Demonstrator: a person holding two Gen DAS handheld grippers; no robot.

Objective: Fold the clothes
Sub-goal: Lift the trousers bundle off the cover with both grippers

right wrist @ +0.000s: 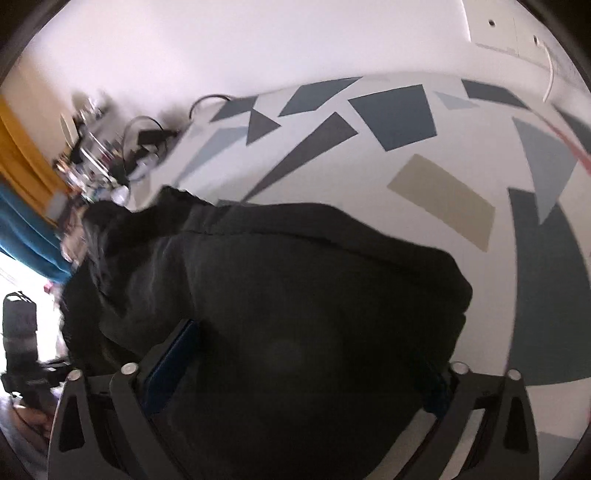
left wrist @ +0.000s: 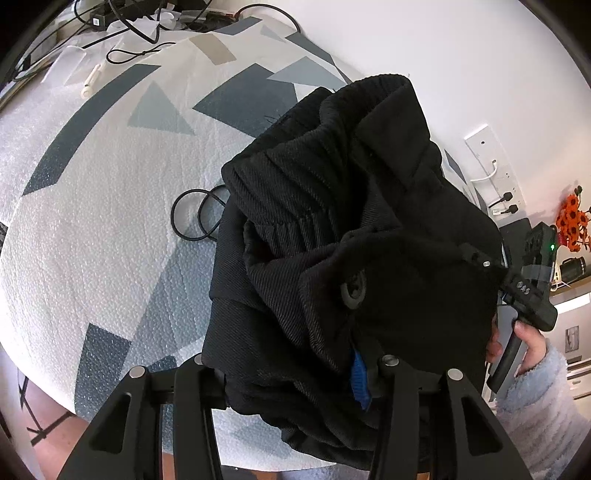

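A black garment point(left wrist: 332, 229) with a ribbed waistband and a grey button point(left wrist: 352, 290) hangs bunched over the patterned table cover point(left wrist: 110, 166). My left gripper point(left wrist: 295, 369) is shut on its lower folds; a blue pad point(left wrist: 360, 380) shows against the cloth. At the right edge a hand in a fluffy pale sleeve point(left wrist: 535, 373) holds the other tool, whose fingers are hidden behind the cloth. In the blurred right wrist view the black garment point(right wrist: 295, 295) fills the space between the wide jaws of my right gripper point(right wrist: 306, 365). The blue pad point(right wrist: 173, 365) stands bare beside the cloth.
A black cable loop point(left wrist: 195, 218) lies on the cover left of the garment. Cables and small devices point(left wrist: 129, 18) crowd the far end, with a white pen point(left wrist: 90, 79) nearby. A wall socket panel point(left wrist: 495, 173) and orange flowers point(left wrist: 572, 221) are at the right.
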